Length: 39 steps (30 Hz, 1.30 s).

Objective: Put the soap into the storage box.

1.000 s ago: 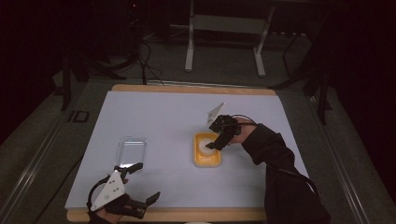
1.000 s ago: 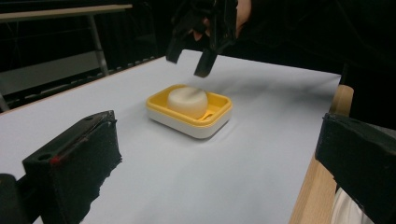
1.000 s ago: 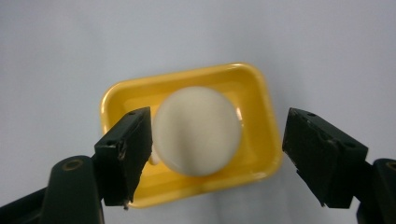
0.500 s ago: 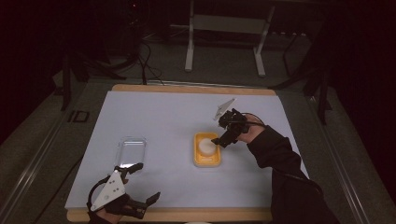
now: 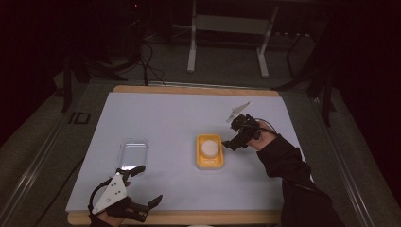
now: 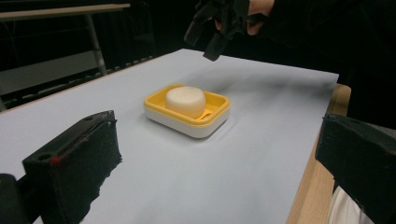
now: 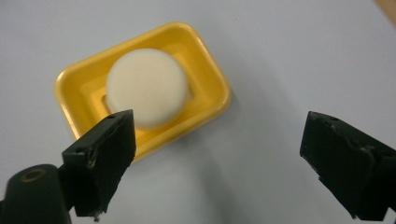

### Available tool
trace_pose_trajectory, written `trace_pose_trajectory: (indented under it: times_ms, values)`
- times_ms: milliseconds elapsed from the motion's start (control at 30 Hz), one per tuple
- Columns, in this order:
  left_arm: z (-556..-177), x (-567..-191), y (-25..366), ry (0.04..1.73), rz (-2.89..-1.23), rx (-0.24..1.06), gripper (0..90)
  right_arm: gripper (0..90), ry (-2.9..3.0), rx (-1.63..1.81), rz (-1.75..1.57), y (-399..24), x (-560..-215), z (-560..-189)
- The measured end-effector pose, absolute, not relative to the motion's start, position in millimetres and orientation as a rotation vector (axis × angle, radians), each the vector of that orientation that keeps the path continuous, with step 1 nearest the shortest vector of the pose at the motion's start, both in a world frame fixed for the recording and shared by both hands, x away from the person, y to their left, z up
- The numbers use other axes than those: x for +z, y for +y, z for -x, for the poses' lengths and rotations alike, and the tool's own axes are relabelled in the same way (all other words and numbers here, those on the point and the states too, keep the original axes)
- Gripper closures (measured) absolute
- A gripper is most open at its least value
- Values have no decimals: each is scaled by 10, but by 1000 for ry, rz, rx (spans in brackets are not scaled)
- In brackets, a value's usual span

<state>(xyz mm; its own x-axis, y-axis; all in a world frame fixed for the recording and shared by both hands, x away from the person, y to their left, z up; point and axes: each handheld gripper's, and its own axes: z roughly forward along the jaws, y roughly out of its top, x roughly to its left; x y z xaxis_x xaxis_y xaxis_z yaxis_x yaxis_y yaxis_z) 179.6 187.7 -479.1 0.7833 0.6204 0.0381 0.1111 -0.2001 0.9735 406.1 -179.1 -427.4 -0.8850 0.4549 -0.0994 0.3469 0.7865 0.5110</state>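
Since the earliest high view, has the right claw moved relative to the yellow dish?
Yes. The right claw, jaws just opened and empty, has moved from over the yellow dish to its right side.

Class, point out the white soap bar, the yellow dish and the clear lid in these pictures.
white soap bar (image 7: 145, 86): right gripper view, its flat round top.
yellow dish (image 6: 212, 113): left gripper view, its near right rim.
clear lid (image 5: 133, 153): high view, its flat middle.

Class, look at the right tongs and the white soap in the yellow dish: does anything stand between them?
Nothing visible does. The right tongs hang open beside the yellow dish, and the white soap lies uncovered in it, apart from them.
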Motion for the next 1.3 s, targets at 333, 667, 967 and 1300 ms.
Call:
trace_pose_trajectory:
  times_ms: [333, 667, 967, 1300]
  values:
    - [-1797, -4792, 1877, 575, -1735, 510, 0, 104, 2728, 713, -682, -1979, -4335, -3941]
    - [-1795, -4793, 1874, 576, -1736, 509, 1, 104, 2688, 789, -796, -2230, -4407, -3823]
    - [-1797, -4794, 1872, 576, -1735, 509, 0, 104, 2598, 831, -829, -2446, -4452, -3619]
    - [-1794, -4794, 1871, 576, -1737, 506, 0, 105, 2507, 857, -890, -2589, -4545, -3374]
